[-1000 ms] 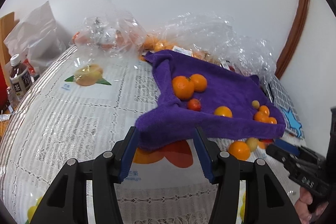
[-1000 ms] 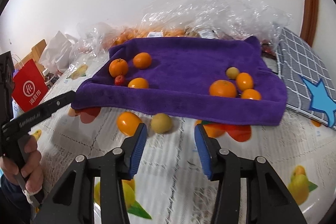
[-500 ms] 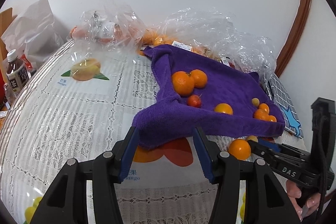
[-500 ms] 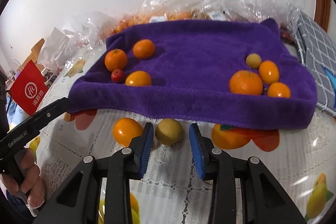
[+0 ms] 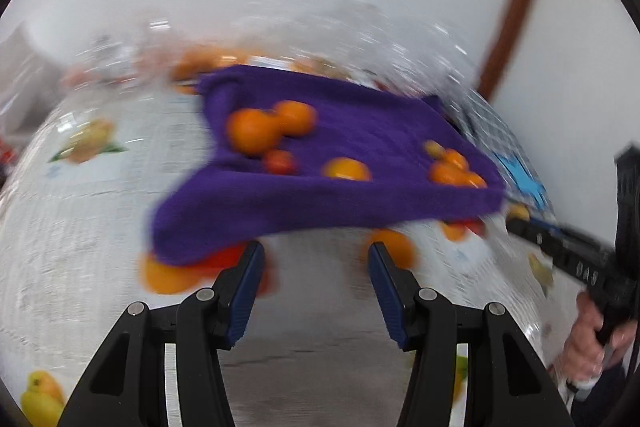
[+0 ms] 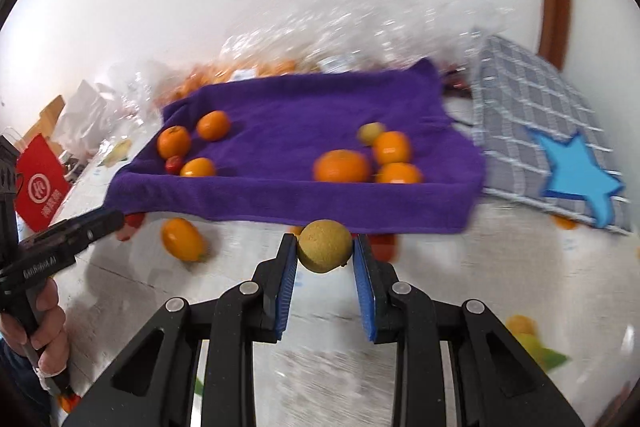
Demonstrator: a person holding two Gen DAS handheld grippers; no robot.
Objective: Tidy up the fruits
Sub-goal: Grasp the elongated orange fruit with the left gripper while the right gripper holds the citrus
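1. My right gripper [image 6: 325, 255] points down and forward over the tablecloth [image 6: 440, 287], pads clamped on a yellow-green fruit [image 6: 325, 246] just in front of the purple towel [image 6: 304, 115]
2. My left gripper [image 5: 316, 273] tilts down too, jaws apart with only tablecloth between them
3. A loose orange [image 6: 182, 239] sits on the cloth near the towel's front edge; more oranges [image 6: 342, 166] rest on the towel
4. The left view is smeared with blur, so the fruit outlines there are soft
5. The person's hand [image 6: 40, 331] on the left gripper's handle is cut off at the frame edge; the plastic bags [image 6: 340, 23] behind the towel are hard to read
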